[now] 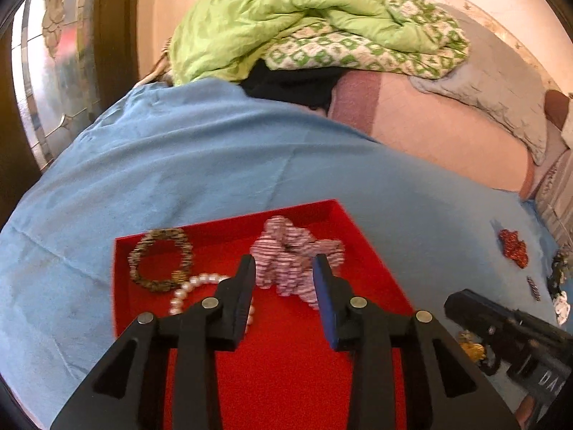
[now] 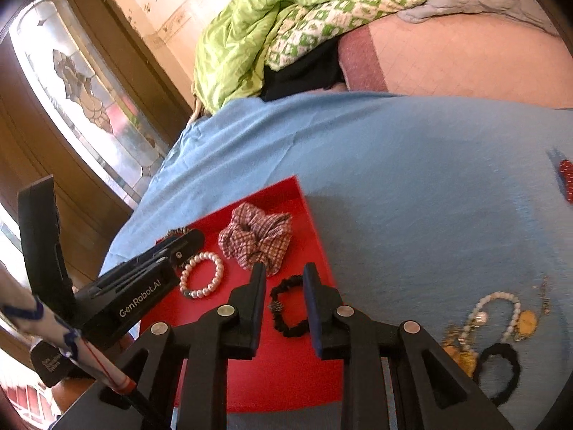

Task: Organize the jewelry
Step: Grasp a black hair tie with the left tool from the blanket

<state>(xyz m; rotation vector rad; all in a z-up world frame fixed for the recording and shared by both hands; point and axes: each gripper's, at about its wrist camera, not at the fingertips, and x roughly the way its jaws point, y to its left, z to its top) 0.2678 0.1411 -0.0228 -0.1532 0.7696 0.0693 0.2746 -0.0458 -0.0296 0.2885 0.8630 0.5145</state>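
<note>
A red tray (image 1: pixel 372 265) (image 2: pixel 315 236) lies on a blue cloth. In it are a pink checked scrunchie (image 1: pixel 286 251) (image 2: pixel 256 238), a white pearl bracelet (image 1: pixel 186 290) (image 2: pixel 202 276), a brown beaded bracelet (image 1: pixel 161 261) and a black beaded bracelet (image 2: pixel 290 308). My left gripper (image 1: pixel 284 279) is open and empty, its fingers either side of the scrunchie, just above the tray. My right gripper (image 2: pixel 284 286) is open and empty over the black bracelet. Its black body shows in the left wrist view (image 1: pixel 508 333).
Loose pieces lie on the blue cloth (image 2: pixel 412 179) right of the tray: a pearl necklace with gold pendants (image 2: pixel 497 315), a black hair tie (image 2: pixel 501 369), a red scrunchie (image 1: pixel 514 247) (image 2: pixel 566 179), small dark items (image 1: pixel 557 272). A green quilt (image 1: pixel 286 18) is heaped behind.
</note>
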